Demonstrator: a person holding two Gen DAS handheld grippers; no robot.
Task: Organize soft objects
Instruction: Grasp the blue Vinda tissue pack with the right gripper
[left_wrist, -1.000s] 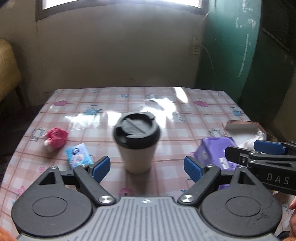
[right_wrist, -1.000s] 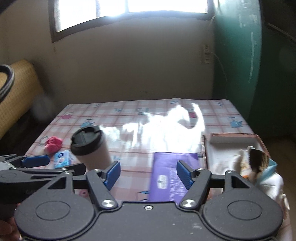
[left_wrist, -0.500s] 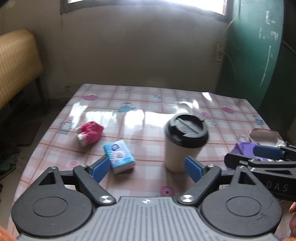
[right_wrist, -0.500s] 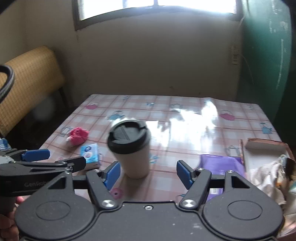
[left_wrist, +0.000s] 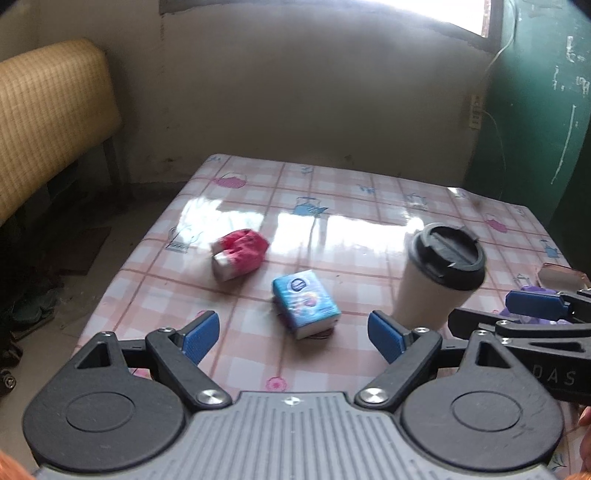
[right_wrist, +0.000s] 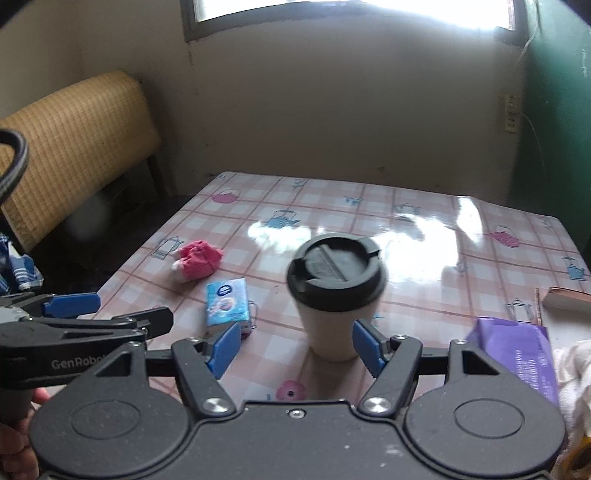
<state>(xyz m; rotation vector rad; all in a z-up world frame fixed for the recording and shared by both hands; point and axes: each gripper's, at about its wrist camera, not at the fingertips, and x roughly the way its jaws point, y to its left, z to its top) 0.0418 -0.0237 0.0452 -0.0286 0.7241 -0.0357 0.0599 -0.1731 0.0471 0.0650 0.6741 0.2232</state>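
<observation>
Swung leftward within the past second, the empty, spread left gripper (left_wrist: 293, 334) now framed the blue tissue pack (left_wrist: 306, 303) on the table (left_wrist: 332, 206), suggesting the next pickup, while the right gripper (right_wrist: 293, 345) hovered open.

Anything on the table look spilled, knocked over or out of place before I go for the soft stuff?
Nothing spilled or tipped. The lidded cup stands upright, a hard item among soft ones. The blue tissue pack lies askew to the tablecloth's checks, and the red cloth is crumpled, both apart from each other on the table.
</observation>
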